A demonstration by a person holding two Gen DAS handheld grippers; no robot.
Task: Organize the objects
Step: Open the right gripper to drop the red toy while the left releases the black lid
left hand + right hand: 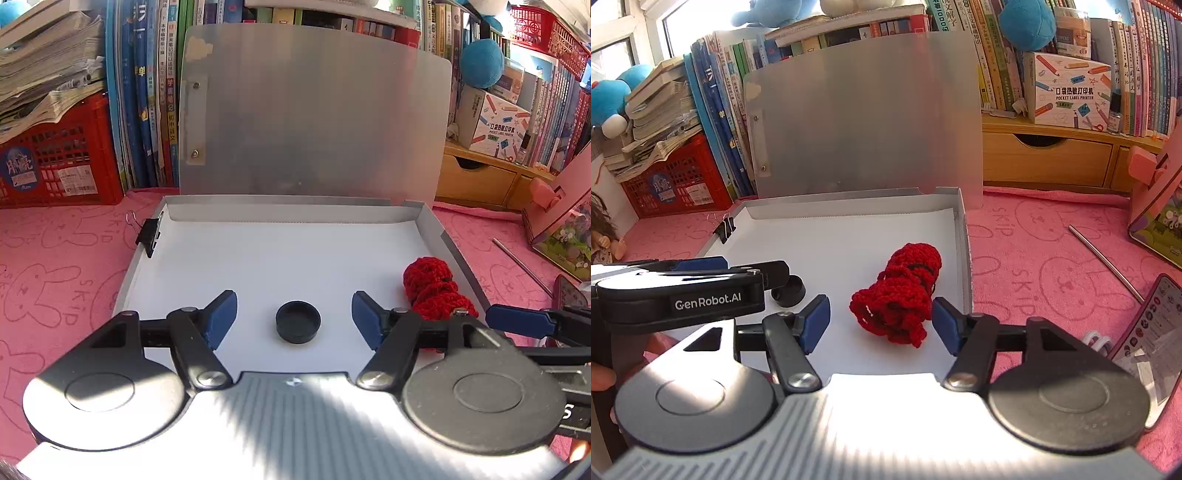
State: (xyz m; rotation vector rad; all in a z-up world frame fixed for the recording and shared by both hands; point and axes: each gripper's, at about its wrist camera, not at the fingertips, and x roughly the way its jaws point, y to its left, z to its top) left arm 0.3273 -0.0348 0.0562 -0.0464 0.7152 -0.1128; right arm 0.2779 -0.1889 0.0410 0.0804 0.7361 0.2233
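Left gripper (777, 275) hides black cap (790, 291)

The white floor of the box (280, 254) has lots of free room. A black cap (298, 322) and red yarn (901, 291) sit near the front. The tall lid (314, 118) blocks the back.

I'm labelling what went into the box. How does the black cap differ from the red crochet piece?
The black cap is a smooth, rigid, low round disc; the red crochet piece is soft, knobbly yarn, bunched into a longer lump. The cap is black and smaller; the crochet piece is red and bulkier, nearer the box's right wall. Both lie inside the open grey box, each between open fingers, ungripped.
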